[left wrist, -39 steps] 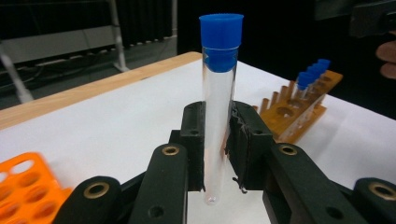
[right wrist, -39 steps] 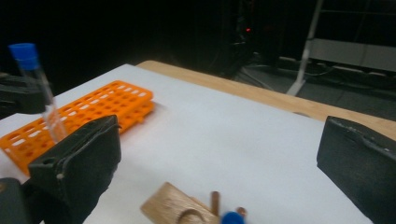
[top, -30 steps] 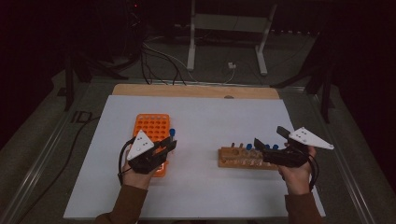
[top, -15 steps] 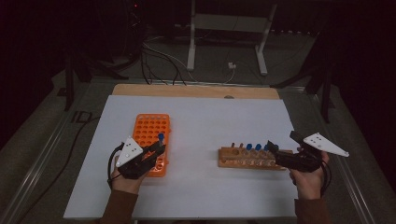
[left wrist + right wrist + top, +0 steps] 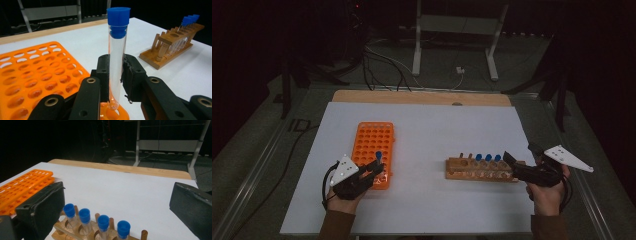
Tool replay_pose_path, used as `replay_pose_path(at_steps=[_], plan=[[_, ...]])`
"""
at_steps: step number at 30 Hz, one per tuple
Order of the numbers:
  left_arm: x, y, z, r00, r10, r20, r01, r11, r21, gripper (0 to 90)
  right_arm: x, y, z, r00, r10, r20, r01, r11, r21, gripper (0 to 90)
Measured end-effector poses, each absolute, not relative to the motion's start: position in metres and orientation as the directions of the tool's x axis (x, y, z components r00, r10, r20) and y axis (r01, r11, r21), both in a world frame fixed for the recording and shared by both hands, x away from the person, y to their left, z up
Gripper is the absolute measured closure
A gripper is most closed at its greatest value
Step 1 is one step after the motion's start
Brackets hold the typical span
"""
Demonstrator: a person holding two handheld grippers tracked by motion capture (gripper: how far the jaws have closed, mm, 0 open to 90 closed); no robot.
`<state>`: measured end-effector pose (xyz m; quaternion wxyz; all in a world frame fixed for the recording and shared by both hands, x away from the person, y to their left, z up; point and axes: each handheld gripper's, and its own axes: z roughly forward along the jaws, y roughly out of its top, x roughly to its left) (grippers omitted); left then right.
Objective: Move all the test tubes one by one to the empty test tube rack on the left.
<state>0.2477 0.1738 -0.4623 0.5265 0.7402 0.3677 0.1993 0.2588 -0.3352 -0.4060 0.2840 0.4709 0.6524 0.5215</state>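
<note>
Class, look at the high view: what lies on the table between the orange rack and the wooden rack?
Nothing: the high view shows bare white tabletop between the orange rack and the wooden rack.

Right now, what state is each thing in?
Left tongs: shut on the tube.
Tube: capped, upright, bottom at the orange rack's near edge.
Orange rack: holes empty.
Right tongs: open, empty.
Wooden rack: holds four blue-capped tubes.

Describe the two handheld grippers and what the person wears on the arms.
Both the left gripper and the right gripper are black, with two chunky jaws ending in dark padded faces; round brass-coloured eyelets dot the left one's arms. Each carries a pale three-cornered plate on top and trails a black cable. The person's sleeves are brown.
</note>
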Motion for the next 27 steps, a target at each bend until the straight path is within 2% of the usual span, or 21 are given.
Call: replay_pose_path(at_steps=[27], plan=[[0.244, 0.168, -0.487, 0.661, 0.749, -0.035, 0.406, -0.319, 0.856, 76.7, 0.256, -0.338, -0.408, -0.396, 0.91, 0.126, 0.316, 0.007, 0.949, 0.5]])
